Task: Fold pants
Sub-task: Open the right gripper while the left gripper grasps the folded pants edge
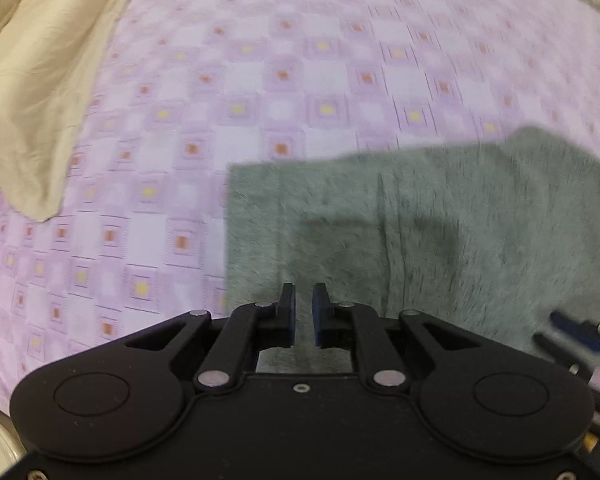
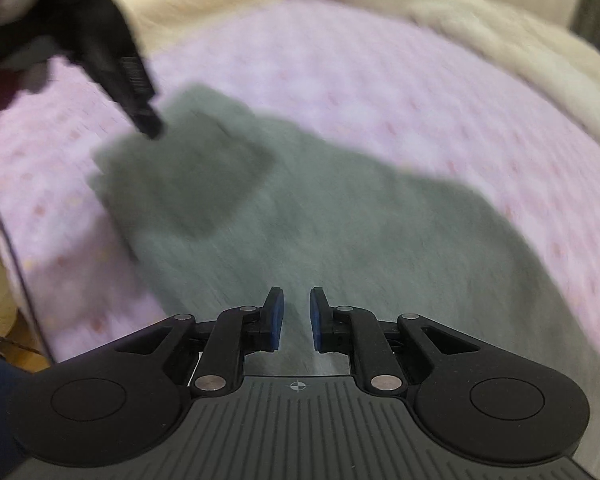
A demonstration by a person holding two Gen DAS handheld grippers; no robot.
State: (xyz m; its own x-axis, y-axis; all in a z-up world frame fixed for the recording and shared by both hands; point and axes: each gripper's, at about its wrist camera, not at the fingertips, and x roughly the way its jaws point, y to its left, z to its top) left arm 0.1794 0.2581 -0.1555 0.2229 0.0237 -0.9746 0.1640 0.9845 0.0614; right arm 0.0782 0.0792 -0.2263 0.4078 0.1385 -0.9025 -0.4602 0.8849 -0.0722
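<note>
- Lying flat on the pink checked bedspread [image 1: 300, 80], the grey-green pants [image 1: 440, 220] occupy the lower right of the left wrist view and the centre of the right wrist view.
- Left gripper [image 1: 304, 312]: pointed steeply down over the near part of the pants; its jaws stand a narrow gap apart with nothing between them, only fabric visible beyond the gap.
- Right gripper [image 2: 296, 320]: likewise above the pants, jaws set narrowly apart and empty; the blue pads [image 2: 276, 322] face each other across the gap.
- In the right wrist view the left gripper appears again at upper left, a dark blurred shape whose tip sits at the far corner of the pants, just beside a darker shadowed patch of the cloth.
- In the left wrist view the tips of the right gripper show at the right edge, low over the garment.
- A straight left edge of the pants runs beside the bedspread; a faint crease crosses the fabric lengthwise.
- Cream bedding [image 1: 32, 80] lies bunched along the far and left margins of the bedspread.
- Both views are motion-blurred, the right one more so.
</note>
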